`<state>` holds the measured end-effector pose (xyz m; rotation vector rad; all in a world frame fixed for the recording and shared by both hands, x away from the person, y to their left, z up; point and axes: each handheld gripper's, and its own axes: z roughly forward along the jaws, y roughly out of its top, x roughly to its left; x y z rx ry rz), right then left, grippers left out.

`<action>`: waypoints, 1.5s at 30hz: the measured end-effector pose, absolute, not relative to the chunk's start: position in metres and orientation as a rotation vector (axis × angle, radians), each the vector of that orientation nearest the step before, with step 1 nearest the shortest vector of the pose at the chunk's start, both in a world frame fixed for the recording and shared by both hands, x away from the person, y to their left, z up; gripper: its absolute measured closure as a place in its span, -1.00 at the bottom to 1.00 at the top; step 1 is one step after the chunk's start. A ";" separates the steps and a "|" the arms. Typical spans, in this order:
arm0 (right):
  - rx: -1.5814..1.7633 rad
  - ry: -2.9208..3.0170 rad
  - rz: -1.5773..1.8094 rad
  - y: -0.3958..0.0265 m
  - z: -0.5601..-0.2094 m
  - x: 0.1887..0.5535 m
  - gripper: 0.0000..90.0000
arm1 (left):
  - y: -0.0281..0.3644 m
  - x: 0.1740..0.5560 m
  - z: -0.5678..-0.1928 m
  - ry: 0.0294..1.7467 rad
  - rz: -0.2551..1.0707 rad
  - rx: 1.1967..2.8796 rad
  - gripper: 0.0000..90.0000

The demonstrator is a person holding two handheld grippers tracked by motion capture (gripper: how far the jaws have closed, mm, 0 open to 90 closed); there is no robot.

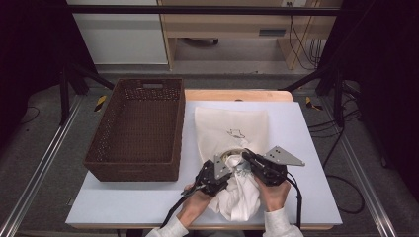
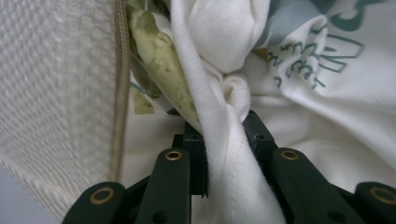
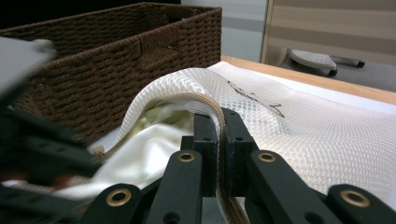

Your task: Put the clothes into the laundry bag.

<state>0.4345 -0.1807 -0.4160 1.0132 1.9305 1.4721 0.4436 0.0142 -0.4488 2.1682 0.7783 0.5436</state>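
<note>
A white mesh laundry bag (image 1: pixel 232 129) lies flat on the table with its zipped mouth toward me. White clothing (image 1: pixel 240 196) with green print bunches at that mouth, partly inside it. My left gripper (image 1: pixel 221 170) is shut on a twisted fold of the white garment (image 2: pixel 224 154) right at the opening. My right gripper (image 1: pixel 245 155) is shut on the bag's zipper edge (image 3: pixel 220 140), lifting the upper lip of the mesh (image 3: pixel 187 84) off the clothing. The bag's beige zipper (image 2: pixel 121 84) runs beside the garment.
A dark brown wicker basket (image 1: pixel 137 129) stands at the table's left, close beside the bag (image 3: pixel 107 60). The table top (image 1: pixel 306 148) has bare room to the right of the bag and along the front left. Cables trail off the front edge.
</note>
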 end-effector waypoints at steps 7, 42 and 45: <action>1.002 1.959 1.459 -0.177 -0.418 0.436 0.92 | 0.019 0.455 -0.462 0.783 0.520 2.140 0.50; 1.035 1.953 1.452 -0.180 -0.418 0.436 0.92 | 0.006 0.449 -0.453 0.775 0.559 2.157 0.70; 1.029 1.958 1.451 -0.179 -0.417 0.436 0.92 | 0.004 0.462 -0.465 0.787 0.587 2.157 0.67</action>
